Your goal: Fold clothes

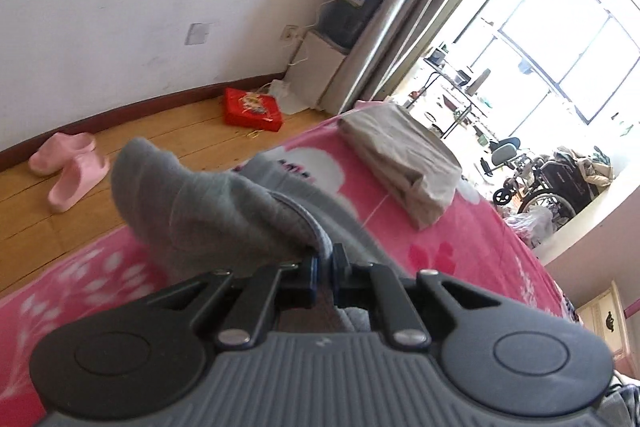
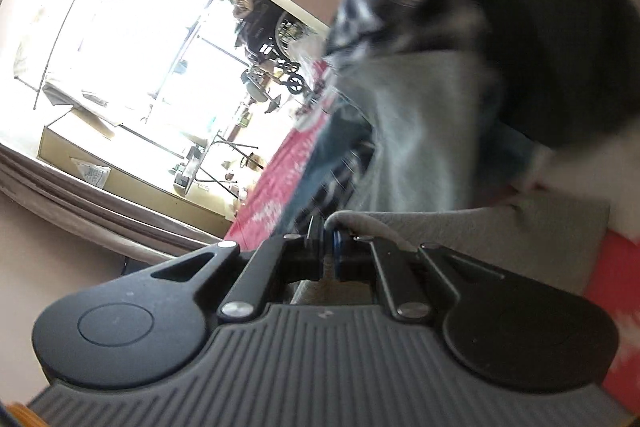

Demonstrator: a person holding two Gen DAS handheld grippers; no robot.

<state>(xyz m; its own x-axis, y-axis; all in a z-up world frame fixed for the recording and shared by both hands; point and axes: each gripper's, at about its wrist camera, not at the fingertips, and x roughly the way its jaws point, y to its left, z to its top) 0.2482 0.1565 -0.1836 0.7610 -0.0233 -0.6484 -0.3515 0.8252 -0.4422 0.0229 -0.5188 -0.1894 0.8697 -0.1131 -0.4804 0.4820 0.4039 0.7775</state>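
A grey knit garment (image 1: 188, 203) hangs lifted above the pink flowered bedspread (image 1: 460, 239). My left gripper (image 1: 325, 265) is shut on its ribbed edge, and the cloth bulges up and to the left. In the right wrist view my right gripper (image 2: 329, 247) is shut on another edge of the grey garment (image 2: 416, 147), which stretches up and away, blurred. A folded beige garment (image 1: 404, 163) lies farther back on the bed.
A pile of dark and checked clothes (image 2: 500, 7) lies beyond the grey cloth. Pink slippers (image 1: 68, 171) and a red box (image 1: 252, 109) sit on the wooden floor by the wall. A wheelchair (image 1: 548, 183) stands past the bed near the bright window.
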